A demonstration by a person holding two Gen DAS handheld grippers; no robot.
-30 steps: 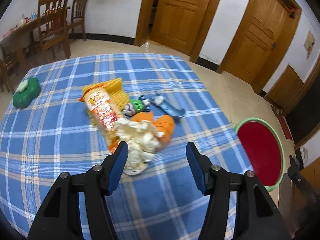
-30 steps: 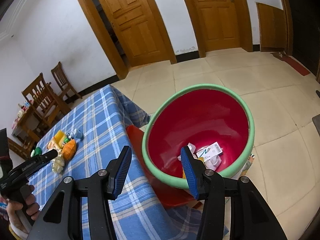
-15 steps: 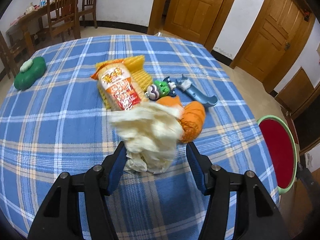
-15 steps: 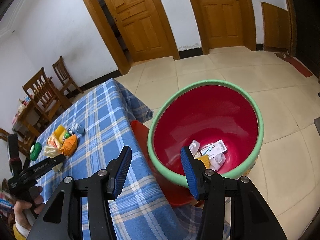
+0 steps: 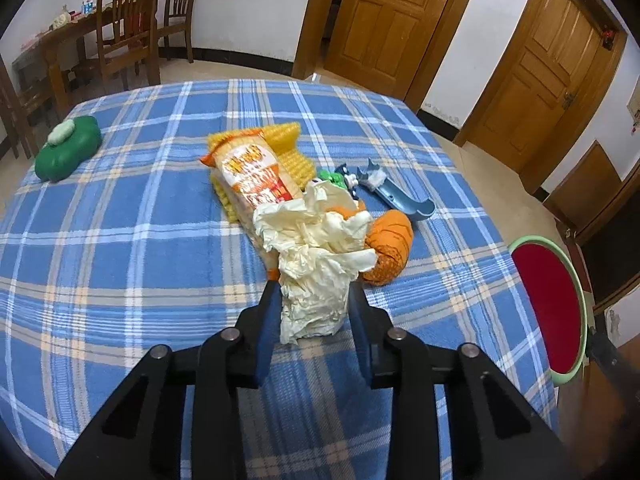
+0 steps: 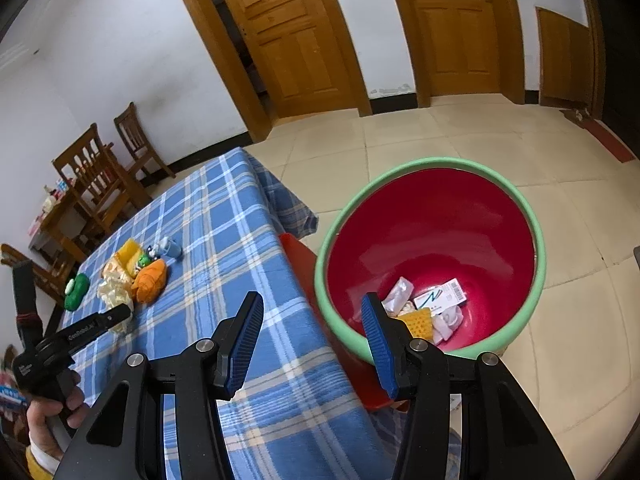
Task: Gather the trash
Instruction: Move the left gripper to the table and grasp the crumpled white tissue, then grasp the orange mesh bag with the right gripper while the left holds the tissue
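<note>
Blue plaid cloth covers the bench [image 5: 120, 240]. My left tongs [image 5: 314, 304] are closing on the crumpled paper [image 5: 316, 264], pads pressing its sides, so it lifts clear of the snack packet [image 5: 252, 172]. My right tongs [image 6: 312, 340] hang apart, empty, near the red bin [image 6: 432, 240] that takes the trash.

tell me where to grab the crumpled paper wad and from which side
Grip the crumpled paper wad across its narrow near end, coming from the open cloth in front of it. Its far end spreads against the snack bag and orange toy. The left gripper is closing there, the wad between its fingers.
</note>
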